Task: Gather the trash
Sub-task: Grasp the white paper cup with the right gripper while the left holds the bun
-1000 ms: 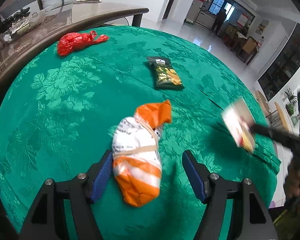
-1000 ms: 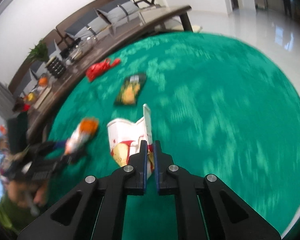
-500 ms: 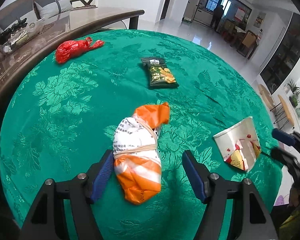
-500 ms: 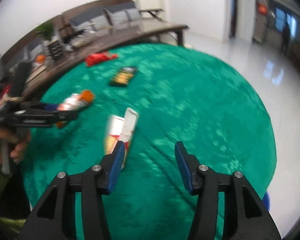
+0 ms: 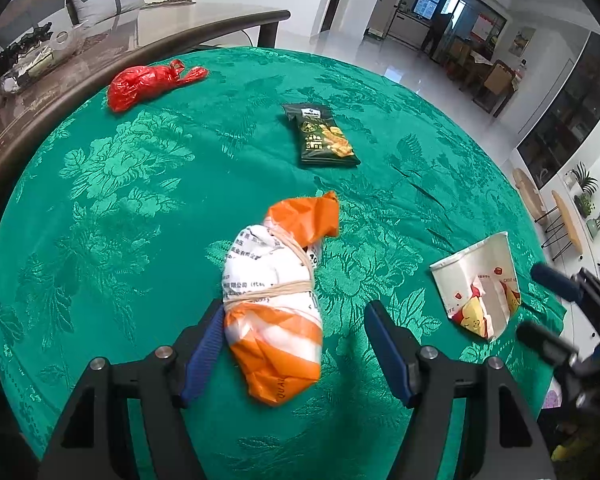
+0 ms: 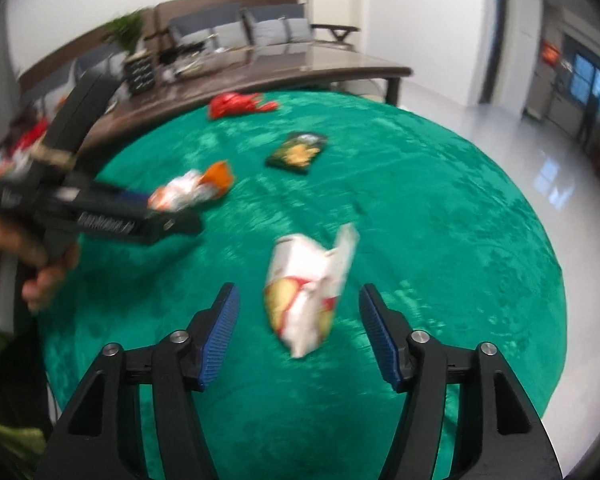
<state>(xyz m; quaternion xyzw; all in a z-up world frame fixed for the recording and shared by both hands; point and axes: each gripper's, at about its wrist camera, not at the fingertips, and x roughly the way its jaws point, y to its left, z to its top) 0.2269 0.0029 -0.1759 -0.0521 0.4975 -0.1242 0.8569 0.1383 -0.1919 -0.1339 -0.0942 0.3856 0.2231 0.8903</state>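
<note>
An orange and white tied bag (image 5: 278, 292) lies on the green tablecloth (image 5: 120, 200) between the open fingers of my left gripper (image 5: 296, 344). It also shows in the right wrist view (image 6: 190, 192). A crushed white paper cup (image 6: 306, 284) lies on the cloth in front of my open, empty right gripper (image 6: 300, 332); it also shows in the left wrist view (image 5: 480, 286). A dark green snack packet (image 5: 322, 136) and a red plastic bag (image 5: 148, 82) lie farther back.
A dark wooden table (image 5: 100, 48) with clutter runs along the far left edge of the round table. A sofa (image 6: 236, 32) stands behind it. The tablecloth edge drops off at the right (image 5: 540, 280). White tiled floor lies beyond.
My right gripper opened and let the paper cup go onto the cloth, then drew back a little. My left gripper stays open around the orange and white bag.
</note>
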